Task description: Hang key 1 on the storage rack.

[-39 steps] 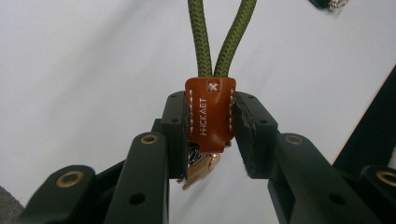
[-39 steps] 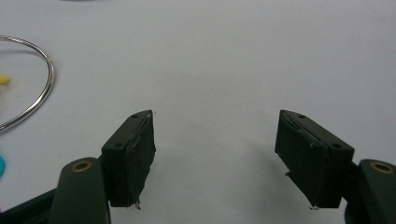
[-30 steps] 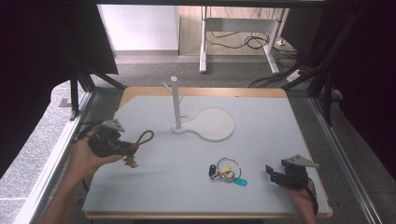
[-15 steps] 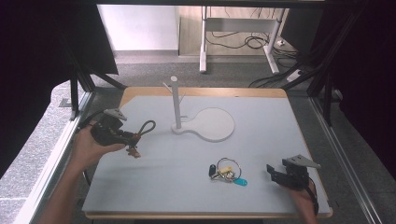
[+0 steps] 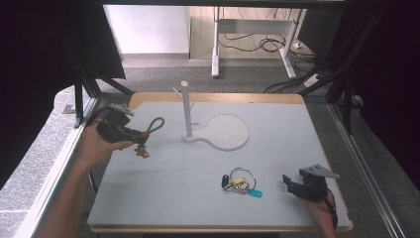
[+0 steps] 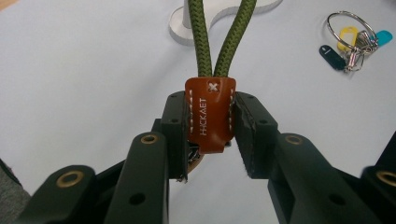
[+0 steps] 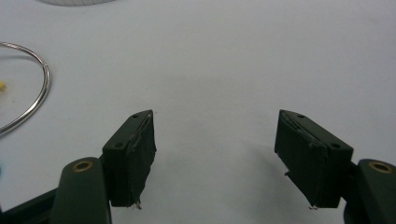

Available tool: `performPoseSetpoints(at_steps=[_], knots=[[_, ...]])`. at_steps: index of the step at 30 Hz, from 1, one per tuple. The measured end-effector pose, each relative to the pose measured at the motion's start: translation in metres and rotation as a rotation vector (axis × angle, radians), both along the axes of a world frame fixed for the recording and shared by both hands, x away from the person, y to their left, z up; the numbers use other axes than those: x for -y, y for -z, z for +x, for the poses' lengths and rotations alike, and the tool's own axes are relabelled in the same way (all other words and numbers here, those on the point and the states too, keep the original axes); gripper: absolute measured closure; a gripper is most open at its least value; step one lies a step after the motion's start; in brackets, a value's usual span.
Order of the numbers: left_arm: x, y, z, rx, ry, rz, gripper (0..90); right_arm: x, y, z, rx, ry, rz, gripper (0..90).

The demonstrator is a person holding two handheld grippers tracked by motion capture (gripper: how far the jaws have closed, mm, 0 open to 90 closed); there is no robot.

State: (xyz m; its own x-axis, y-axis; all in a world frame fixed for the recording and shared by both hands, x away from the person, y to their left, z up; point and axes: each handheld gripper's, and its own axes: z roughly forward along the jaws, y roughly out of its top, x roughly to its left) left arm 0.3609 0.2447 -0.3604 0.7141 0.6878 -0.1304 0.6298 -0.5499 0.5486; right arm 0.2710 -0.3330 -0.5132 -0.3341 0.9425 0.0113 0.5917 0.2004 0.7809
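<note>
At the left of the table, raised just clear of the grey mat, hangs the thing that matters here: a key fob made of an olive-green rope loop (image 6: 223,35) gathered into a tan leather tab (image 6: 209,114) with white stitching. The left gripper (image 5: 130,134) has its jaws closed on the tab, one pad on each flat face, with the loop standing out beyond the tips toward the white stand. Something small and brownish hangs below the tab in the high view; I cannot tell what it is.

It looks light to me, and soft. The rope will flop and swing rather than hold a shape, so the loop's opening cannot be trusted to stay put. The leather tab seems the best place to hold: flat, slightly giving, not slippery, and stiff enough to steer the loop from.

To the right of it and a little farther off stands the white peg stand (image 5: 186,106), an upright post with short side pegs on a round flat base (image 5: 225,132).

Nearer and right of centre a ring of keys (image 5: 240,180) lies on the mat (image 5: 163,193), with dark, yellow and teal tags; hard, rattly, likely to slide.

At the near right corner the right gripper (image 5: 293,184) rests low, jaws wide apart and holding nothing.
</note>
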Motion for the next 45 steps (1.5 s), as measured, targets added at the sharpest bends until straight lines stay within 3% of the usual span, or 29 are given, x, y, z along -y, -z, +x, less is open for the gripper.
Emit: performPoseSetpoints(at_steps=[4, 14, 19, 35, 45], knots=[[0.006, -0.003, 0.01, 0.001, -0.011, 0.005, 67.2, 0.0, 0.0, 0.0, 0.001, -0.002, 0.0, 28.8], [0.01, -0.01, 0.032, -0.007, -0.033, -0.036, 67.1, 0.0, 0.0, 0.001, 0.002, 0.001, -0.003, 28.6], [0.007, -0.01, 0.042, -0.023, -0.034, -0.096, 67.1, -0.001, 0.0, 0.001, -0.002, -0.001, -0.004, 28.6], [0.003, -0.013, 0.063, -0.025, -0.032, -0.164, 67.1, -0.002, 0.001, 0.002, -0.007, -0.009, -0.006, 28.6], [0.001, -0.021, 0.073, -0.011, -0.032, -0.171, 67.1, -0.002, -0.001, 0.0, 0.02, 0.0, -0.011, 29.7]])
